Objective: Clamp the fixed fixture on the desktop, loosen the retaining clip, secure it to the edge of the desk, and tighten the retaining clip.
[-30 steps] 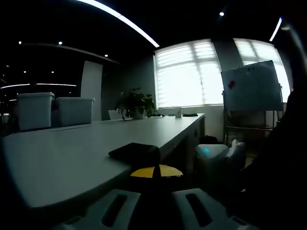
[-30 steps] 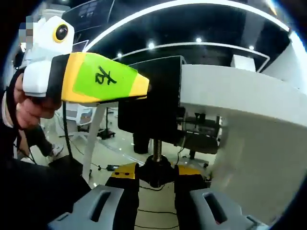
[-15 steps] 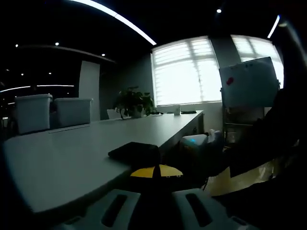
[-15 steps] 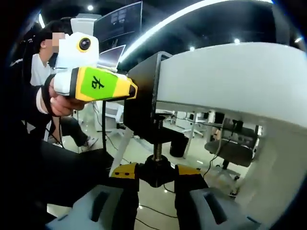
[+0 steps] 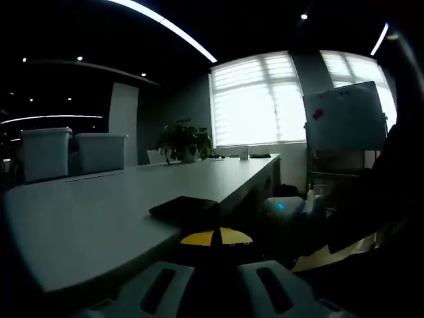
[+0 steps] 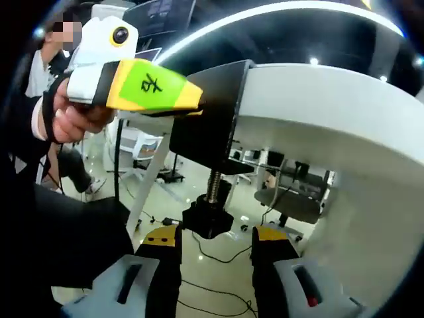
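A black clamp fixture [image 6: 215, 122] grips the edge of the white desk [image 6: 331, 112]. Its threaded screw [image 6: 212, 182] hangs down to a black knob [image 6: 207, 220]. My right gripper [image 6: 216, 240] is open just below the knob, yellow-tipped jaws either side, with a gap on the right. A hand holds my left gripper [image 6: 197, 105], yellow and green, shut on the fixture's upper part. In the left gripper view the fixture's flat top [image 5: 184, 207] lies on the desk [image 5: 99, 212], with my left gripper [image 5: 215, 240] closed on it. The right gripper [image 5: 286, 208] shows below the desk edge.
Two pale storage boxes [image 5: 46, 152] and a potted plant [image 5: 185, 142] stand far back on the desk. A whiteboard [image 5: 348, 119] stands by the bright windows. Under the desk are an office chair [image 6: 295, 199] and floor cables [image 6: 218, 258]. A seated person [image 6: 40, 73] is at left.
My right jaws have spread apart and no longer pinch the knob, which now sits a little higher between them. The left gripper keeps its hold on the fixture.
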### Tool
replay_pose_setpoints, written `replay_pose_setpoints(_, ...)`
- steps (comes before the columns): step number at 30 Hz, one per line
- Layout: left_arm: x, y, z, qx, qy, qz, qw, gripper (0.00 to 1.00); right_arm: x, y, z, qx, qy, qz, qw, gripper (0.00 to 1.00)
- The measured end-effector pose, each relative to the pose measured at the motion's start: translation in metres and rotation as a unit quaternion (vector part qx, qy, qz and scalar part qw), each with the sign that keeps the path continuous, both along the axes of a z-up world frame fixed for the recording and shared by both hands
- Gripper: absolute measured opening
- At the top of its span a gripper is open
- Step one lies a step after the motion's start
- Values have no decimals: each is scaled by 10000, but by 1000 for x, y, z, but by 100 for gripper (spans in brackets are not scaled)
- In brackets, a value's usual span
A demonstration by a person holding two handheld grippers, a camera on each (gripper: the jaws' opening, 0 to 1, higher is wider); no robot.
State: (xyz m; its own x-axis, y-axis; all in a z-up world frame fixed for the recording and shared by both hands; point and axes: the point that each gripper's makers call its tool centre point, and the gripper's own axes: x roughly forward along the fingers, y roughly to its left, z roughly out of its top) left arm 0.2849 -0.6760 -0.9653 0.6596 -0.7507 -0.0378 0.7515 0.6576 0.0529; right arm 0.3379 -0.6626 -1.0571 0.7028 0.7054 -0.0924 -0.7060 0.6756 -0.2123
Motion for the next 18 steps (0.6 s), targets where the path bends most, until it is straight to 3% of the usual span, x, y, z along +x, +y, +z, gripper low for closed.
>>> replay_pose_setpoints(4,0,0,0,-23,9,-10,10000,1,-2,-8,-5,-69,-42,-814,9967,43)
replay_pose_setpoints(8,0,-1,0,-44,13,-6,10000,1,-6,-6,-3,441,-43,-1577,9865,43)
replay_pose_setpoints(10,0,-1,0,-25,-1,0,10000,1,-6,1,-1,300,-118,-1722,9845,43)
replay_pose_setpoints(14,0,-1,0,-50,-21,2,10000,1,0,3,6,663,-47,-2208,9730,44)
replay_pose_setpoints(18,0,-1,0,5,-47,2,10000,1,5,16,5,373,-162,-2179,9751,43)
